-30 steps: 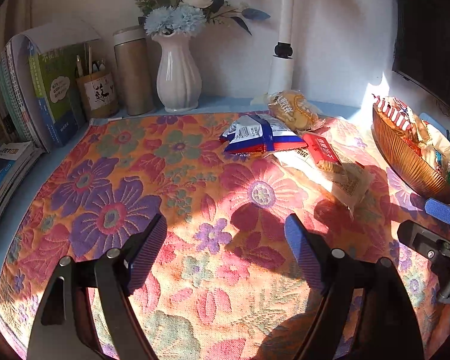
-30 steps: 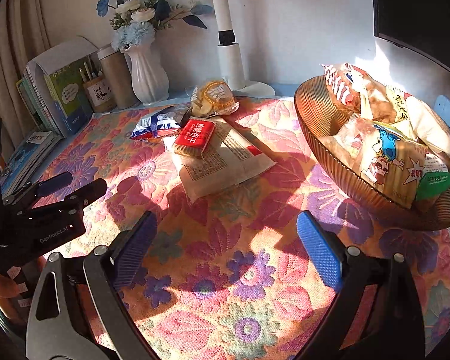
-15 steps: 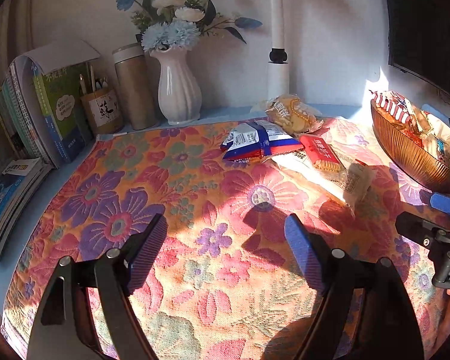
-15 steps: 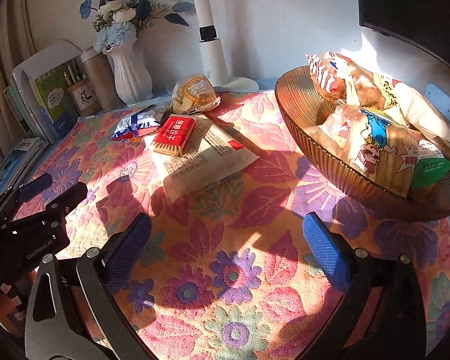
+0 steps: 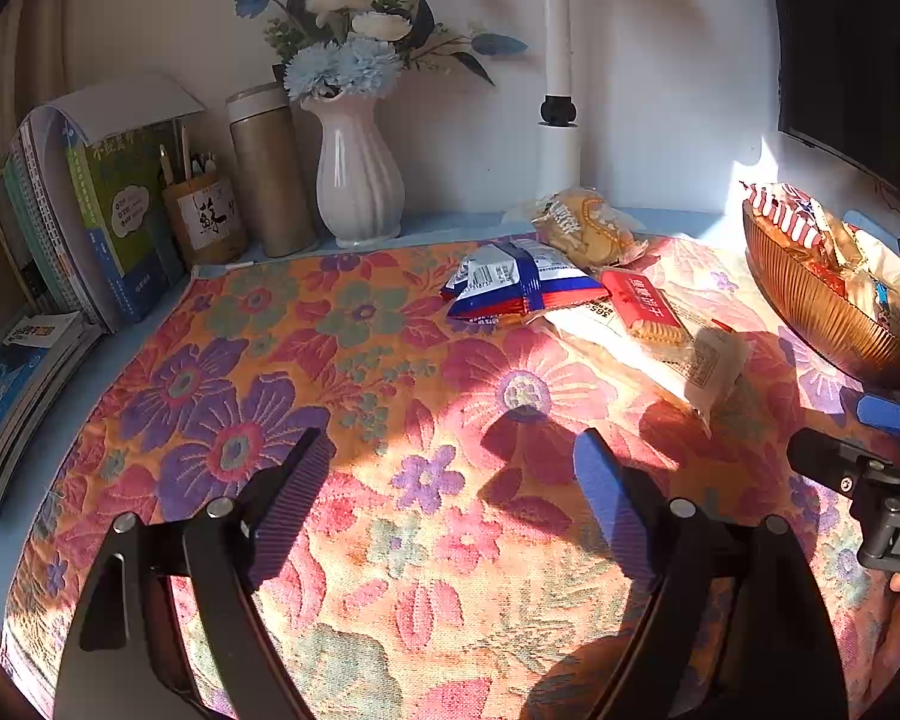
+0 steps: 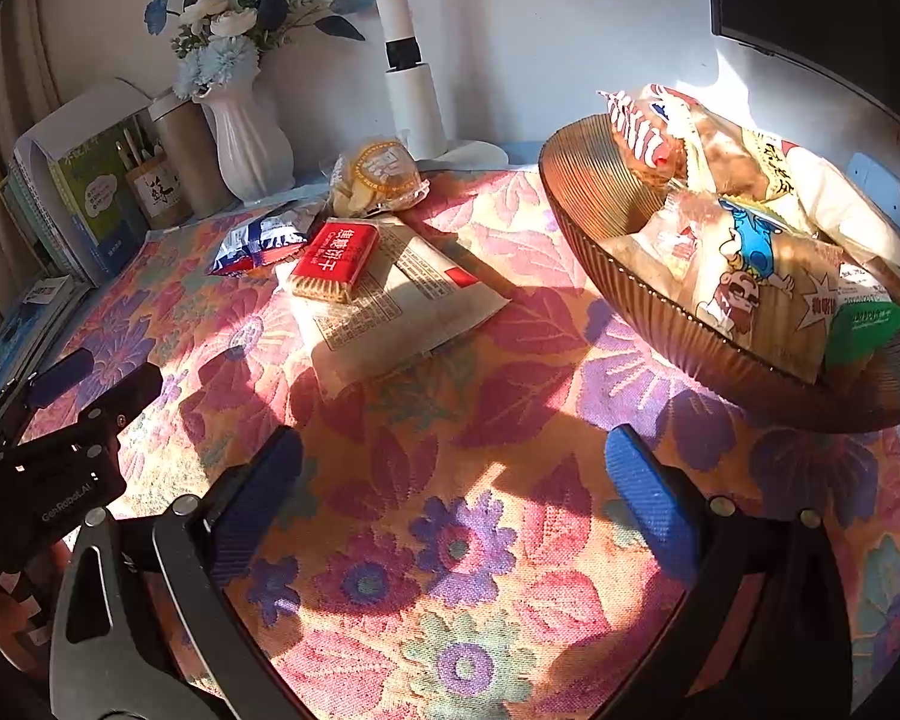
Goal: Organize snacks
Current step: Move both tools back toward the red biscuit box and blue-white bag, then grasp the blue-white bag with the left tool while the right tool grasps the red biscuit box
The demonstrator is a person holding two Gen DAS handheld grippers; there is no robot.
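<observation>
Left hand-held gripper and right hand-held gripper gaping, sunlit floral tablecloth, white wall

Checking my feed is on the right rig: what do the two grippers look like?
Both have black metal finger arms with silver rivets and ribbed blue pads. The left gripper shows its pads purplish in shade; its body bears white lettering in the right wrist view. The right gripper has brighter blue pads. No cables or sleeves show.

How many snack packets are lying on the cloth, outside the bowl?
4: a round cake packet near the lamp base, a blue packet, a red biscuit pack lying on a large white packet. Others may be hidden underneath.
</observation>
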